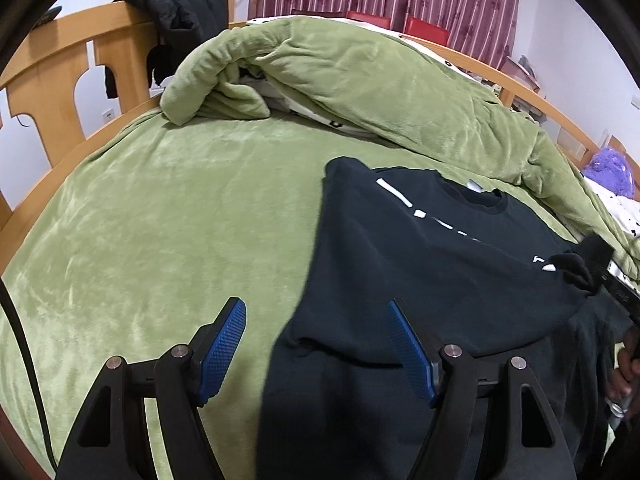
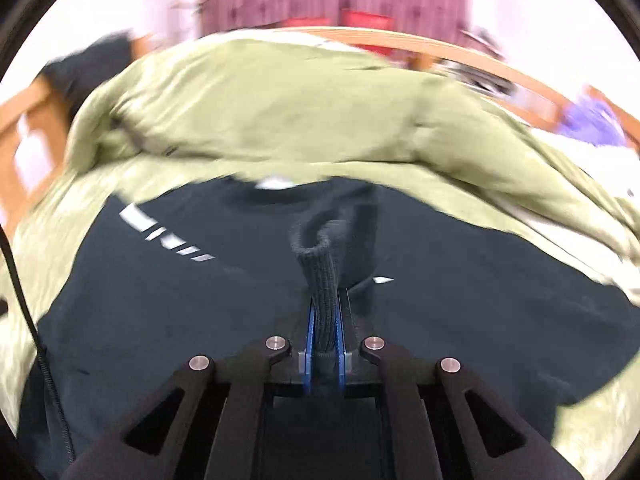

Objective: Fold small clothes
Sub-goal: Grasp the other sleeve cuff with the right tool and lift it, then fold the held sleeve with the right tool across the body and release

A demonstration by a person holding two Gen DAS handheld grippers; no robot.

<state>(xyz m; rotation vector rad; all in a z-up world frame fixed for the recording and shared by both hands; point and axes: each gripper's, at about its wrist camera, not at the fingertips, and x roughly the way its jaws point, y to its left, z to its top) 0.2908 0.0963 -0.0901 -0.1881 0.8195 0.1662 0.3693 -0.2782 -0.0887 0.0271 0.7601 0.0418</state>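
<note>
Black sweatshirt spread across the near right part of the green blanket, collar toward the far side, white stripe print showing on the chest. Left edge already turned in along a long straight fold line, by the look of it, so one side seems done.

Right gripper clamped tight on a ribbed cuff, blue pads pressed together with the knit bunched between them, sleeve lifted clear above the chest. Heavy blur in the right wrist view, so clearly a fast sweep in progress. From the left wrist view, the same cuff visible at the right edge, raised over the body of the garment.

Left gripper wide apart, holding nothing, hovering low at the near left border of the sweatshirt, one blue pad over the blanket, the other over black cloth.

Rumpled green duvet heaped at the far side, well apart from the work.

Judging progress: early to middle. Right sleeve not yet laid across, hem-to-collar fold yet to come, nothing neat and compact so far.
</note>
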